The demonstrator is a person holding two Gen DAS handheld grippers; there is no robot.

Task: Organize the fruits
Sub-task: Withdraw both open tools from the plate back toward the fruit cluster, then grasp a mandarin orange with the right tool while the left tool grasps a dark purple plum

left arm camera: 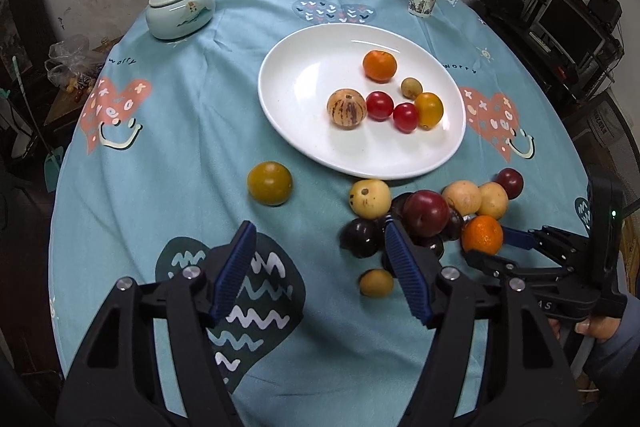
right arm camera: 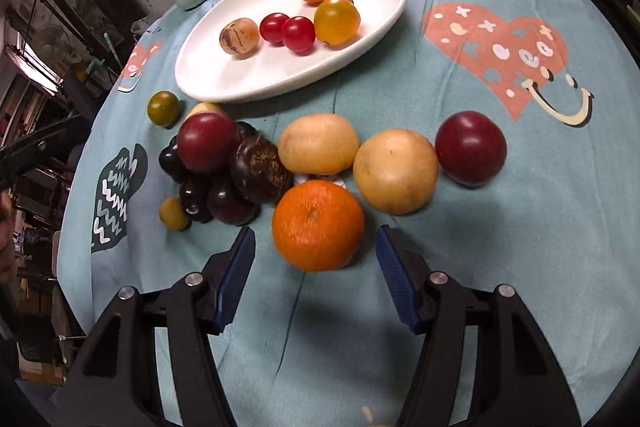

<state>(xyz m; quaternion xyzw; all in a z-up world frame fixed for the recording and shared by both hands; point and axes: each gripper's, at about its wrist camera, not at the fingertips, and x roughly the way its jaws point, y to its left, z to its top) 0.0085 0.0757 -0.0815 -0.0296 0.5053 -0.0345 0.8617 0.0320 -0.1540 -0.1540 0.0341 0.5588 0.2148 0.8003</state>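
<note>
**Orange grab could knock the whole pile loose**

Right gripper (right arm camera: 316, 259) is spread around the near orange (right arm camera: 318, 225), pads not touching it yet. Left gripper (left arm camera: 320, 259) is released, holding nothing, just left of the dark plums (left arm camera: 362, 237). 6 fruits sit on the far plate (left arm camera: 304, 131). Risk: a jaw nudges neighbours and they roll off the table (left arm camera: 160, 187).

In the left wrist view, the left claw (left arm camera: 320, 231) finger covers part of the dark plums (left arm camera: 362, 237). The right claw (left arm camera: 486, 247) is largely hidden behind the orange (left arm camera: 482, 234). In the right wrist view, a small blurred object (right arm camera: 368, 415) near the bottom edge, possibly fruit, cannot be identified.
</note>
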